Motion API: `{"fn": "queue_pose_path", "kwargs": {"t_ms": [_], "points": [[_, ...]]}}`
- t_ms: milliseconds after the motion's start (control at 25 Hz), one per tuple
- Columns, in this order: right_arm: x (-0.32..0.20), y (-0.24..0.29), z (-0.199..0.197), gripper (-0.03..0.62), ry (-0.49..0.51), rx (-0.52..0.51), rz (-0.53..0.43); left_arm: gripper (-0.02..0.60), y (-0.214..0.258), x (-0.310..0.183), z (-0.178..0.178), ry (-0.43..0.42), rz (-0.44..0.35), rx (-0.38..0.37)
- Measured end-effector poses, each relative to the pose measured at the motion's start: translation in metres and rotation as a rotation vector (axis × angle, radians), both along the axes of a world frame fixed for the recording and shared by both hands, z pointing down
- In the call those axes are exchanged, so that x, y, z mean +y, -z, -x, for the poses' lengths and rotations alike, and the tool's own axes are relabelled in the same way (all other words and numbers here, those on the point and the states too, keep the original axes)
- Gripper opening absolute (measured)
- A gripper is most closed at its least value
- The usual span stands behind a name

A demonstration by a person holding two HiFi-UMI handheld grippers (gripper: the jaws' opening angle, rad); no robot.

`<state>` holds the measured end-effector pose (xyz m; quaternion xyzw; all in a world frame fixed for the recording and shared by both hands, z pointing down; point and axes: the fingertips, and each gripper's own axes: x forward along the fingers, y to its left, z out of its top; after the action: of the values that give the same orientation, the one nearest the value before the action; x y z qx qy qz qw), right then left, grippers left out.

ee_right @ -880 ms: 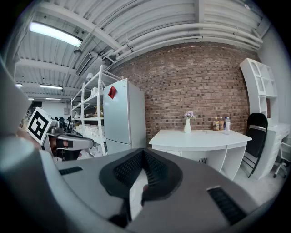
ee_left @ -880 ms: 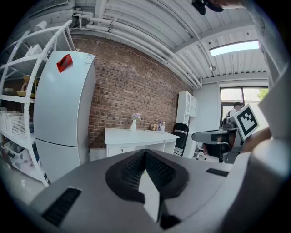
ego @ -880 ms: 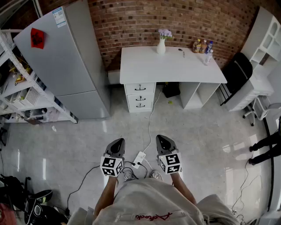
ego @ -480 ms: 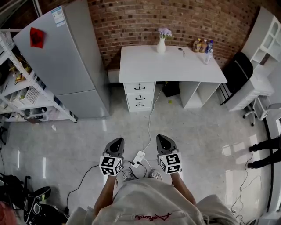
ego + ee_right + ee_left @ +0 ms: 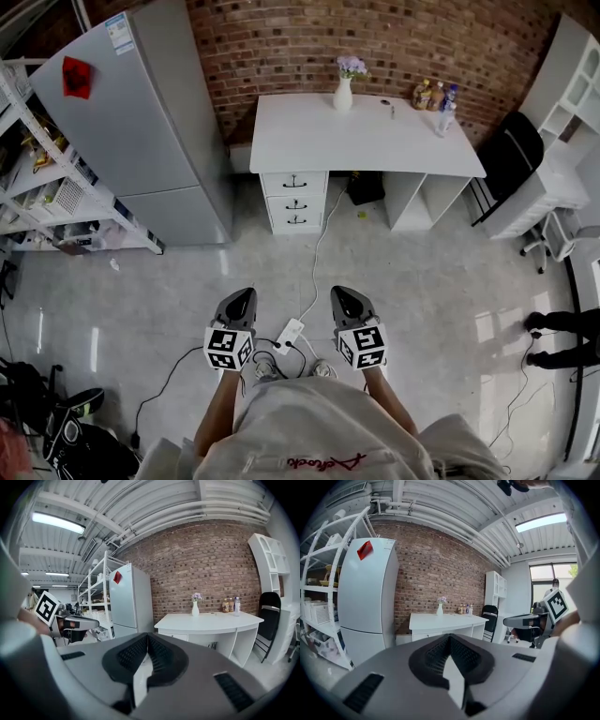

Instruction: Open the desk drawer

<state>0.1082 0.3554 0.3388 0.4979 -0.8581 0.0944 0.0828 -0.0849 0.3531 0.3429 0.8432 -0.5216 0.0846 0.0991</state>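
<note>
Two tools, both idle, nothing gripped.

Head view: since the earlier pictures the left tool [image 5: 238, 302] has drifted a little to the left; the right tool [image 5: 347, 302] sits about where it was. The white worktop [image 5: 366, 141] and its stack of three drawers [image 5: 295, 202] have barely shifted in frame. Drawers all flush and shut, well apart from both tools across pale glossy floor tile [image 5: 422, 281]. Judgement: approach hardly begun, no reach under way. Drawer fronts flat, white, each with a small dark curved handle. A white power strip [image 5: 289, 336] and trailing cable lie on the floor between the tools.

Left gripper view: jaws together, ribbed black pads meeting at the tip, nothing between. Worktop [image 5: 440, 619] far ahead against rough red brick wall [image 5: 440, 569]; smooth grey fridge [image 5: 365, 597] to its left.

Right gripper view: jaws closed tip to tip, empty. Worktop [image 5: 211, 618] distant, smooth matt white, a slim white vase [image 5: 195, 607] with flowers standing on it.
</note>
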Motion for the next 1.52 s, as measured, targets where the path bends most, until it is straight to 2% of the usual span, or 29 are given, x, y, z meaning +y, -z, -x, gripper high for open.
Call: {"fn": "queue_pose_path", "kwargs": {"t_ms": [280, 440, 640, 840, 1200, 1520], "points": [[0.006, -0.007, -0.035, 0.017, 0.080, -0.025, 0.008, 0.012, -0.003, 0.014, -0.040, 0.033, 0.008, -0.018], [0.013, -0.019, -0.046, 0.018, 0.112, -0.004, 0.029, 0.012, -0.012, 0.034, -0.048, 0.074, 0.028, -0.018], [0.021, -0.024, -0.058, 0.017, 0.112, -0.021, 0.037, 0.012, -0.016, 0.042, -0.053, 0.101, 0.042, -0.019], [0.021, -0.032, -0.067, 0.017, 0.101, -0.023, 0.055, 0.012, -0.015, 0.038, -0.062, 0.091, 0.034, -0.028], [0.003, -0.037, -0.061, 0.017, 0.111, -0.021, 0.054, 0.012, -0.029, 0.028, -0.054, 0.110, 0.058, -0.018], [-0.039, -0.045, -0.046, 0.017, 0.080, -0.026, 0.056, 0.012, -0.028, -0.026, -0.037, 0.081, 0.035, -0.022]]}}
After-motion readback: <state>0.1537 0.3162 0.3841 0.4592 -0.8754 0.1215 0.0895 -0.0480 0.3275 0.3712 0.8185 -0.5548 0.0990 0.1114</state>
